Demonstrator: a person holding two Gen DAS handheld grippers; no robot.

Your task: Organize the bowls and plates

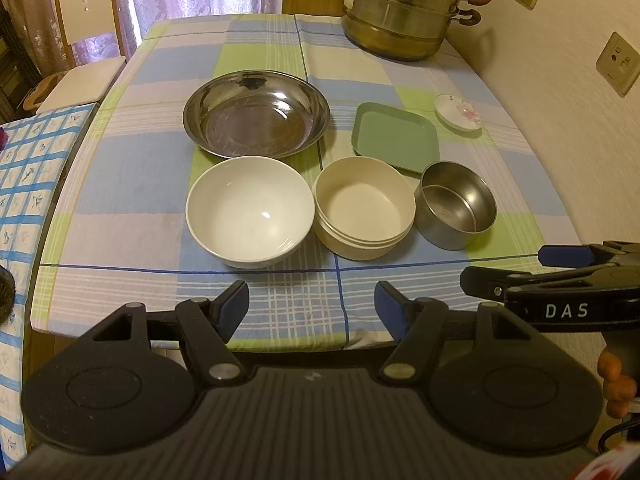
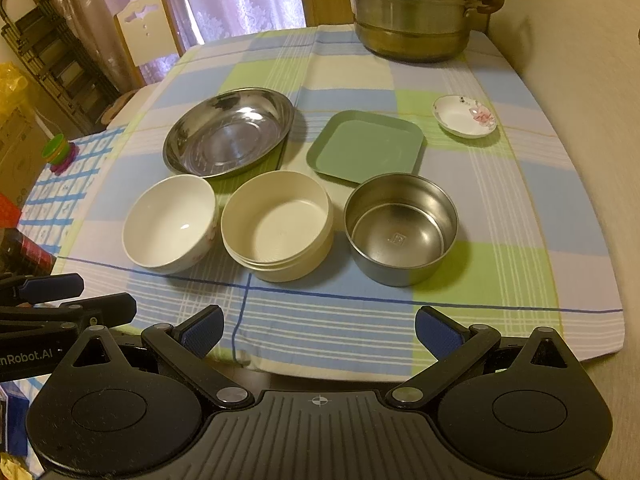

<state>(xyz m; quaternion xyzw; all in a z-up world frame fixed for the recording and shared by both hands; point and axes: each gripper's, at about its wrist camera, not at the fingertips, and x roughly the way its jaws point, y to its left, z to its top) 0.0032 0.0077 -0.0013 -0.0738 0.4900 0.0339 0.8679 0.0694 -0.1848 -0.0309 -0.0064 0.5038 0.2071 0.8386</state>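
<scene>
From the left wrist view, the left tool (image 1: 311, 307) hung wide open and empty over the near edge of the desk (image 1: 120, 216). Ahead stood a row of three: the white bowl (image 1: 250, 211), the cream bowl (image 1: 363, 207) just beside it, and the small steel bowl (image 1: 455, 204). Behind them lay the steel plate (image 1: 256, 119), the green square plate (image 1: 394, 136) and a little flowered dish (image 1: 457, 114). The right tool (image 1: 520, 268) showed at the right edge, empty too.

From the right wrist view, the right tool (image 2: 318, 332) was spread wide, holding nothing, nearly in line with the cream bowl (image 2: 277, 226). Nothing looked stacked yet. A sound first move would probably be to take a bowl by its rim, one finger inside and one outside, lift it straight up and nest smaller into larger. The steel bowl (image 2: 401, 229) would likely slip if pinched lightly.
</scene>
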